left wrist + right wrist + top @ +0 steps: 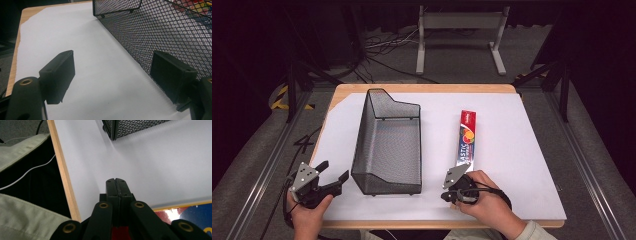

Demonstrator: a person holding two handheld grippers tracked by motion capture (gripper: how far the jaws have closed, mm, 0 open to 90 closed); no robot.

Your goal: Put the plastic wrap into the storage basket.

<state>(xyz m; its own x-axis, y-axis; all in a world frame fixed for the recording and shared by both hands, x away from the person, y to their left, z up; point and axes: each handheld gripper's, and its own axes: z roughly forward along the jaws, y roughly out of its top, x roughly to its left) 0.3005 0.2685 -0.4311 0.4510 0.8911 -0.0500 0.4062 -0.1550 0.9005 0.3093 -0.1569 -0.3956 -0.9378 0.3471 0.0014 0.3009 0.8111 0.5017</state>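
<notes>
My right gripper (116, 182): jaws pressed flat together, nothing between the pads. It sits on the white sheet at the near end of the box (467, 139), which lies just beside it; in the right gripper view a corner of the box (186, 213) shows at 4 o'clock of my jaw tips, apart from them.

My left gripper (333, 175): jaws spread wide, empty, resting at the basket's near left corner. In the left gripper view the mesh wall (160, 32) stands just past my fingers (172, 72) on that side; touching or not, I cannot tell.

Box: long, narrow, lying flat on the sheet, running from 6 to 12 o'clock, at 3 o'clock of the basket (387, 145) and apart from it. Basket empty.

Judgement: step in hand is picking up the box, likely for the basket.

To do it well:
- open the right jaws first; shut, they can only push
- straddle the box across its narrow width, near its middle, so it lifts level
- left gripper steadies the basket wall if it slides

Risk: gripping at the end lets the far end droop.
</notes>
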